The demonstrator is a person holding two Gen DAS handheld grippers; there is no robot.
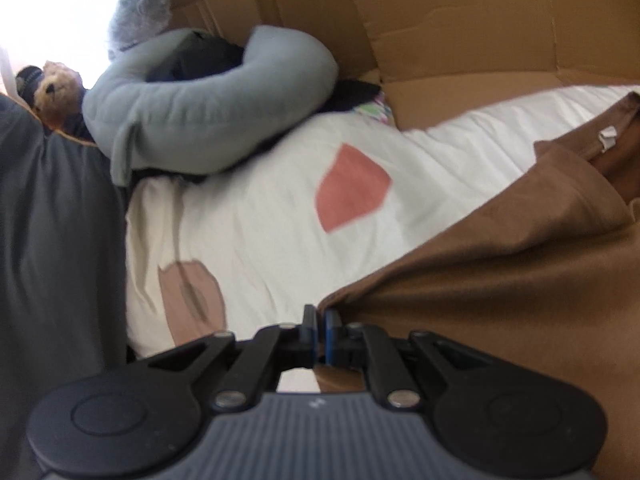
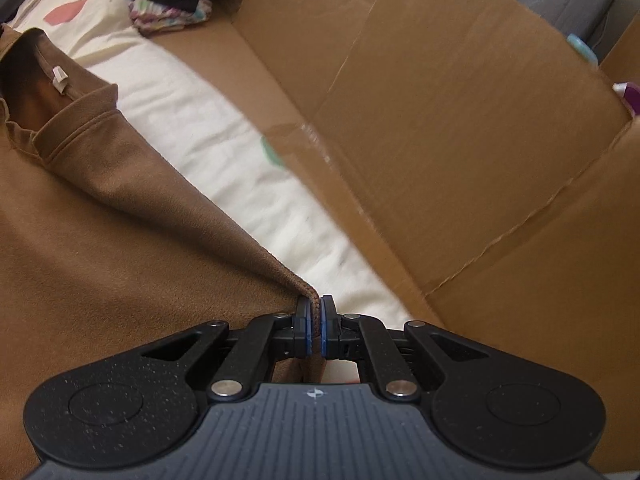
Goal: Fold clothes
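A brown shirt lies spread over a white bed sheet printed with red and tan patches. Its neck opening with a small white label shows at the right of the left wrist view. My left gripper is shut on the shirt's left edge, with the fabric pinched between its blue pads. In the right wrist view the same brown shirt fills the left side, with its collar and label at the upper left. My right gripper is shut on a stitched corner of the hem.
Flattened cardboard lines the far side of the bed and stands up as a wall. A grey U-shaped pillow, dark clothes, a teddy bear and a striped cloth sit at the head. A dark grey garment lies at left.
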